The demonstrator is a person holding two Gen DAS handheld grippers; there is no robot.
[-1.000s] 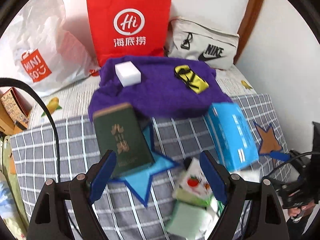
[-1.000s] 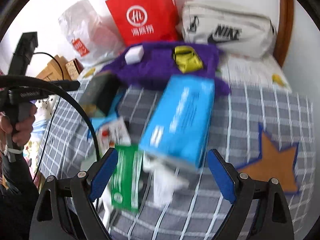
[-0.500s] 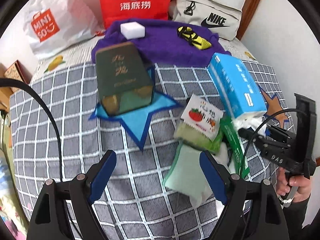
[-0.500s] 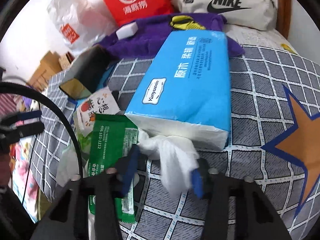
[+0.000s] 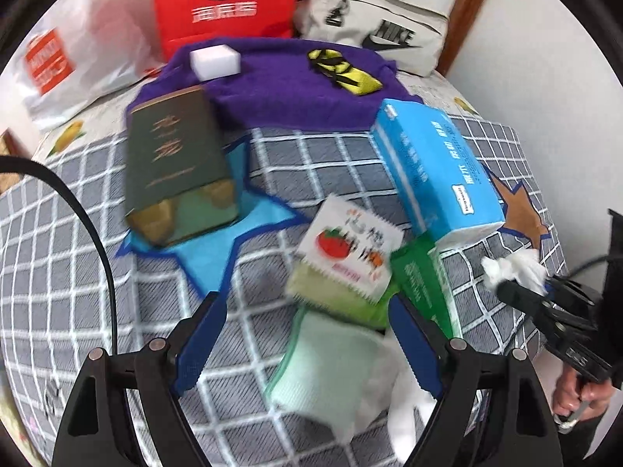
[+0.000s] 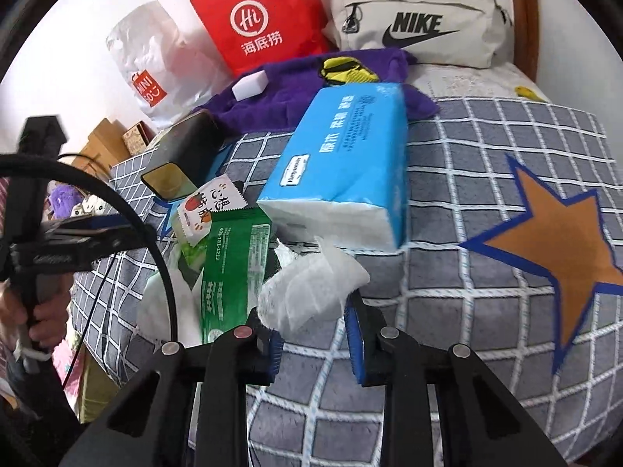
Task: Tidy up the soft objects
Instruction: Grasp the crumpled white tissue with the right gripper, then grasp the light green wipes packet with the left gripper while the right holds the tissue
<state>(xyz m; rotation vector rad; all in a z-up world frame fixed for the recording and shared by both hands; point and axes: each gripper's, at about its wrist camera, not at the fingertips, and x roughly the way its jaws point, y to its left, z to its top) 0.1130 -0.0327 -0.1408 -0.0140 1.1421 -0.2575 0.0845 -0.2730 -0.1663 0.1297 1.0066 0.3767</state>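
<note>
Right gripper (image 6: 313, 325): jaws have just been closing and now pinch a crumpled white tissue (image 6: 311, 292), which bulges up between the blue pads. The tissue trails back to the open end of the blue tissue pack (image 6: 342, 163), lying straight ahead of the jaws on the grey checked blanket (image 6: 467, 292). Green wipes pack (image 6: 229, 272) sits just left of the jaws, the small tomato-print packet (image 6: 202, 210) beyond it. Orange star patch (image 6: 553, 249) is off to the right.

Left gripper (image 5: 307, 346): jaws wide apart, nothing held. A pale green cloth (image 5: 323, 362) lies between and below the fingers, blurred; can't tell if a pad touches it. Dark green box (image 5: 175, 171) stands ahead-left on the blue star patch (image 5: 218, 249). Purple towel (image 5: 280, 89) lies farther ahead, carrying a white sponge block (image 5: 214, 60) and a yellow-black item (image 5: 342, 72).
</note>
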